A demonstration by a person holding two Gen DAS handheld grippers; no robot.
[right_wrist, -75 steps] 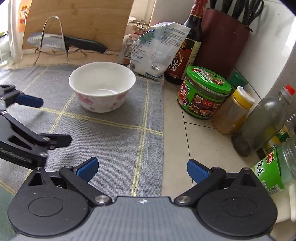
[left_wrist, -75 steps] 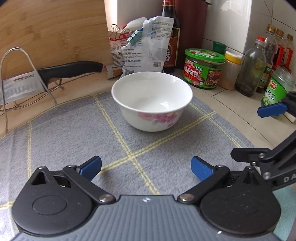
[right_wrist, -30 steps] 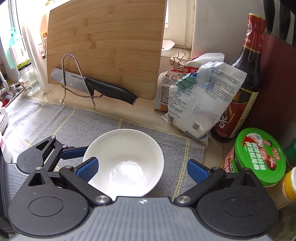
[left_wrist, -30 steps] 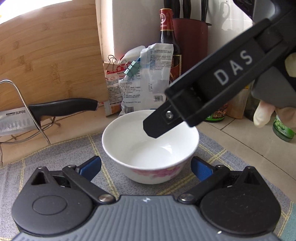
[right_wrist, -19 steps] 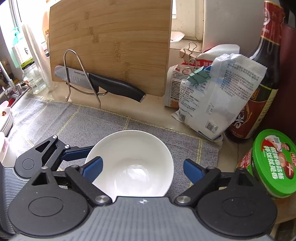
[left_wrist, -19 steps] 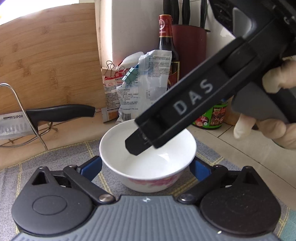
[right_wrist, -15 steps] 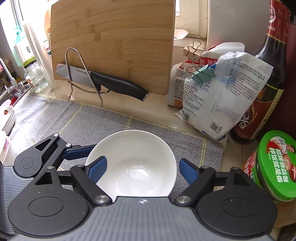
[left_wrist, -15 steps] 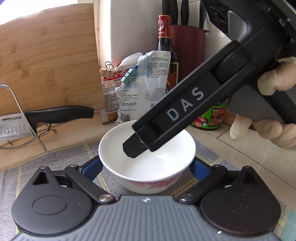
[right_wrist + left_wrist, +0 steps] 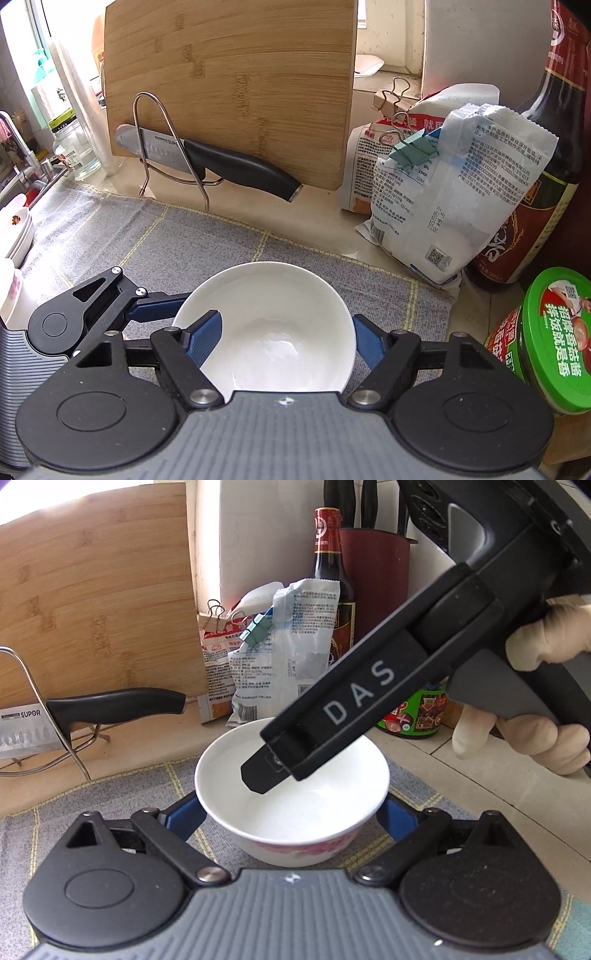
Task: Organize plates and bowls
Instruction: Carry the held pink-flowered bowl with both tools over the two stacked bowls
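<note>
A white bowl (image 9: 291,812) with pink flowers stands on the grey mat (image 9: 110,236). My left gripper (image 9: 288,814) straddles it low down, and both blue pads touch its outer wall while the jaws are still closing. In the right wrist view one left finger (image 9: 155,308) reaches the bowl's (image 9: 273,314) left rim. My right gripper (image 9: 286,338) comes down from above with its jaws closing. Its left pad (image 9: 205,338) is inside the bowl, away from the wall, and its right pad (image 9: 367,345) lies at the outer right rim. A gloved hand (image 9: 535,734) holds it.
A stack of white dishes (image 9: 14,229) sits at the mat's far left. Behind the bowl are a knife (image 9: 236,162) on a wire stand, a bamboo board (image 9: 229,81), clipped bags (image 9: 443,192), a soy bottle (image 9: 546,166) and a green-lidded jar (image 9: 554,343).
Both grippers came up to the bowl and narrowed. The right jaws closed much further, so the left pad moved from outside the rim to inside the bowl. The bowl has not shifted.
</note>
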